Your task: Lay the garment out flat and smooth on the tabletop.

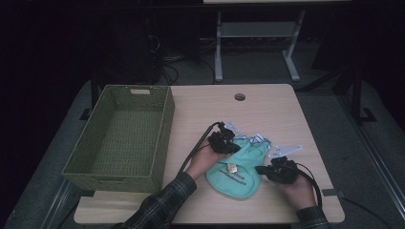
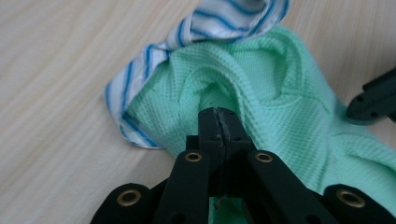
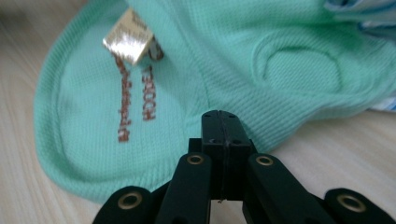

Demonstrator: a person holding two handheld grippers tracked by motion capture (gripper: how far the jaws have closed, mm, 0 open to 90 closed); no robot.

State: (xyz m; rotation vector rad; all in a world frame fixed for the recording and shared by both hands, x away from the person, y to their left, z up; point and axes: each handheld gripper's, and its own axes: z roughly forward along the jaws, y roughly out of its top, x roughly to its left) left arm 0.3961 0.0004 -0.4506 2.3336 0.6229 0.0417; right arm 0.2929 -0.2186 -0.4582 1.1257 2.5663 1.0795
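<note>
A mint-green waffle-knit garment (image 1: 236, 174) lies flat on the wooden table (image 1: 267, 109), near its front edge. It has a blue-and-white striped trim (image 2: 140, 79) at its far end, brown lettering, and a small shiny tag (image 3: 128, 42). My left gripper (image 1: 237, 149) comes in from the left at the garment's upper part; its jaws are pressed together with a raised fold of the green cloth (image 2: 280, 93) gathered at their tips (image 2: 219, 114). My right gripper (image 1: 259, 169) comes in from the right, jaws together on the garment's rounded edge (image 3: 187, 70), tips (image 3: 222, 116) at the rim.
An olive-green woven basket (image 1: 165, 129) stands open on the table's left part, nothing visible in it. A round cable hole (image 1: 239, 97) sits near the far edge. Another table's white legs (image 1: 218, 47) stand on the floor beyond. Bare wood lies behind the garment.
</note>
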